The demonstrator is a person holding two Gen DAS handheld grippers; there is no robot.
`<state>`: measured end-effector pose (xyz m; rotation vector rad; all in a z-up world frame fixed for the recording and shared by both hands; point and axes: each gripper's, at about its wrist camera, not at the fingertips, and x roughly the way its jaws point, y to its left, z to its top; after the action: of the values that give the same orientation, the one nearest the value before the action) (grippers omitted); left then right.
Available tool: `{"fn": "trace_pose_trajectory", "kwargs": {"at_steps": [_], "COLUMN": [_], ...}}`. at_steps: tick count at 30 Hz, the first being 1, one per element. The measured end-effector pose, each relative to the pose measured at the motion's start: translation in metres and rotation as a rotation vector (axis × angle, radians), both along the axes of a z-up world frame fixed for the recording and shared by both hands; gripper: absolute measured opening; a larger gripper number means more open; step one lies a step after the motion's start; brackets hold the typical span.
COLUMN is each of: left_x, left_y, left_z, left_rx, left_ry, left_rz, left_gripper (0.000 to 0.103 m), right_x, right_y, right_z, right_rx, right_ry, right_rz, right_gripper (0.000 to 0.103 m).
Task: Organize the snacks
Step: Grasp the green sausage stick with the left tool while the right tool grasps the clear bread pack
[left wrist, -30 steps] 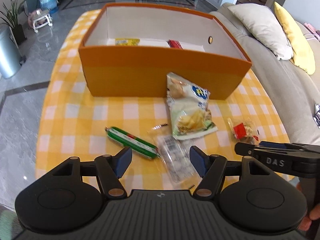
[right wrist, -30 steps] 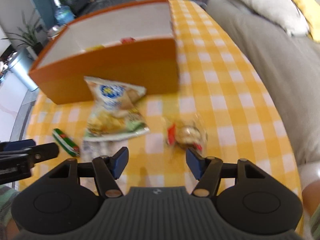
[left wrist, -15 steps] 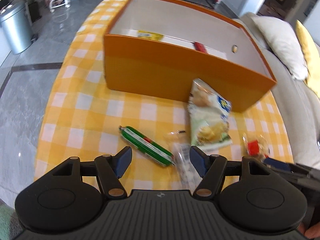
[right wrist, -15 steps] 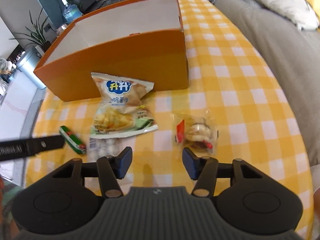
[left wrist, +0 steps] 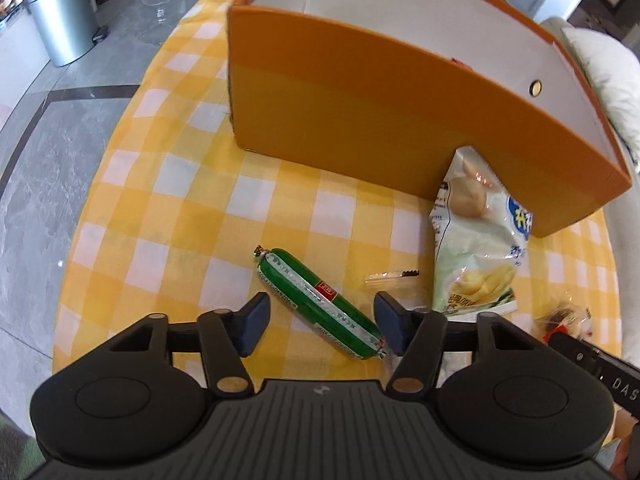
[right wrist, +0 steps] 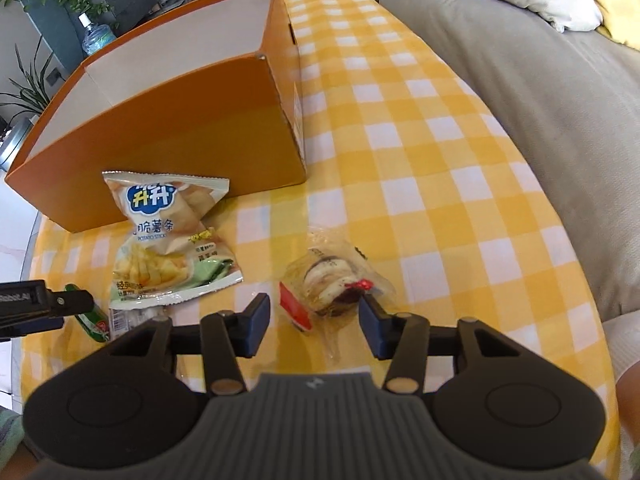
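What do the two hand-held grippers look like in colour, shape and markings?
Both the left gripper and right gripper have black ribbed bodies, two round black discs, black jointed arms with brass-coloured pivots, and dark blue finger pads. White lettering marks each one's side.

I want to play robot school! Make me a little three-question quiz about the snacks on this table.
1. True or false: the green sausage stick lies between the fingers of the left hand-held gripper.
2. Which snack sits in front of the right hand-held gripper? A) the clear-wrapped pastry B) the potato-stick bag C) a banana
3. Fill in: the potato-stick bag leans on the tall ___ cardboard box.

Key: 1 true; 2 A; 3 orange.
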<state>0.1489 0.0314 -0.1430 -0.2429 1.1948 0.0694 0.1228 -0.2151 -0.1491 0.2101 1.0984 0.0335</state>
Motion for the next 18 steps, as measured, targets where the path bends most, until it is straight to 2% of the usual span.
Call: {"fn": "trace_pose_trajectory", "kwargs": {"at_steps": [3, 9, 14, 18], "left_x": [0.001, 0.001, -0.001, -0.002], "left_y": [-0.001, -0.005, -0.023, -0.029], "left_z": [-0.003, -0.003, -0.001, -0.001], "left_rx": [0.002, 0.034, 0.149, 0.173], "left_ry": [-0.001, -0.001, 0.015, 0.026], "left_rz": [-0.027, -0.126, -0.275, -0.338], "left_gripper": [0.053, 0.044, 0.040, 0.039], "right_x": [0.003, 0.002, 0.001, -0.001], "right_y": [0.002, 0.017, 0.029, 0.021], "right_z": [-0.005, -0.006, 0.000, 0.008], "right_rx": [0.010, 0.109, 0.084, 0.052], "right_ry": [0.019, 0.050, 0.053, 0.047], "right_rz": [0.010, 0.068, 0.103, 0.054], "right_gripper": [0.048, 0.045, 0.045, 0.046]}}
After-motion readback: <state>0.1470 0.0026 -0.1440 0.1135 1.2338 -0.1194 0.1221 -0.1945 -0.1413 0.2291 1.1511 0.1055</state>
